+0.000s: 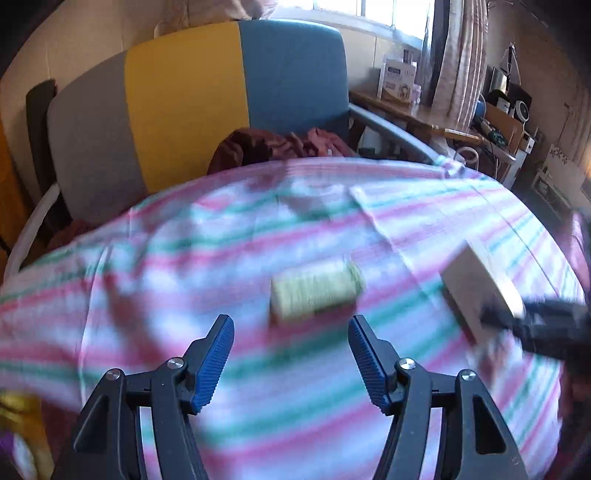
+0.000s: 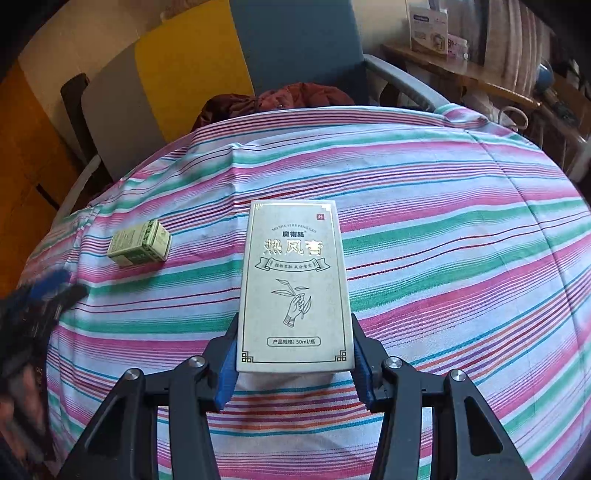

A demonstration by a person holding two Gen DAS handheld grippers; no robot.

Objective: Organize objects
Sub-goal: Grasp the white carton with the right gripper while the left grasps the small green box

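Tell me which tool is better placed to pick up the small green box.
Left. The left tool is open, with the small green box just ahead of it. The right tool already grips the white box.

Grey-yellow-blue chair (image 1: 207, 110), bright window (image 1: 369, 11), cluttered desk (image 1: 406, 107).

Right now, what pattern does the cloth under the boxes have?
The cloth has horizontal stripes in pink, green, white and thin red; the right wrist view shows it sharpest.

I count two boxes on the striped cloth (image 2: 443, 221): one tall white box (image 2: 293, 288), one small green box (image 2: 140, 243). Two grippers, mine right (image 2: 293, 365) and left (image 1: 291, 354). One chair (image 2: 221, 74) behind, one clothes heap (image 2: 273, 101).
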